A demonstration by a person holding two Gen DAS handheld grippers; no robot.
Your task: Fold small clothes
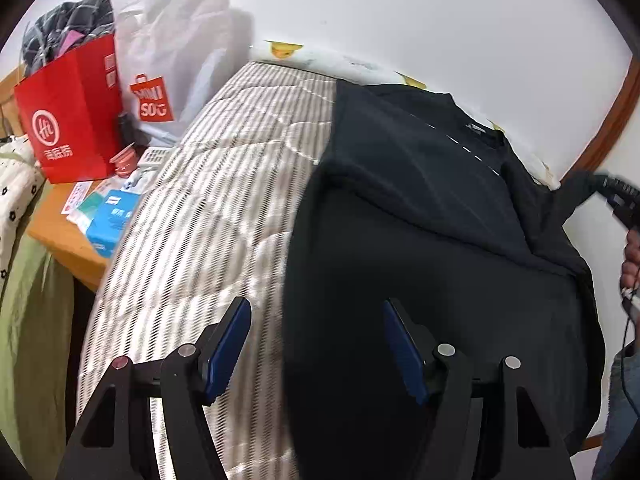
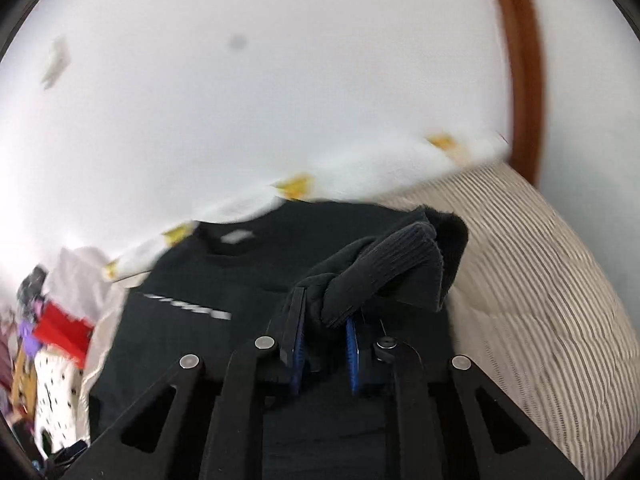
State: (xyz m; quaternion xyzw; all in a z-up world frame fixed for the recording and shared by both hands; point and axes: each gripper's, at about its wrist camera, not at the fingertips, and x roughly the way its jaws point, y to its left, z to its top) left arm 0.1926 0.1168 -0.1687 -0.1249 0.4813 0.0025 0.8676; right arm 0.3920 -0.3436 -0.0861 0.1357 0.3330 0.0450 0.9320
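A black sweater (image 1: 420,240) lies spread on the striped bed (image 1: 208,208). The left gripper (image 1: 316,344) is wide open above the sweater's edge and holds nothing. The right gripper (image 2: 326,332) is pinched tight on the sweater's ribbed cuff (image 2: 384,268), lifting the sleeve up off the bed.

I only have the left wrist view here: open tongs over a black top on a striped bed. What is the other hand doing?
Observer: The right tongs are shut on the sleeve cuff, a ribbed black one.
Operator: Lifted or lying flat?
Observer: Lifted; the cuff hangs above the black top.
Operator: What lies right of it?
Observer: Bare striped bed, reaching a brown wooden frame.
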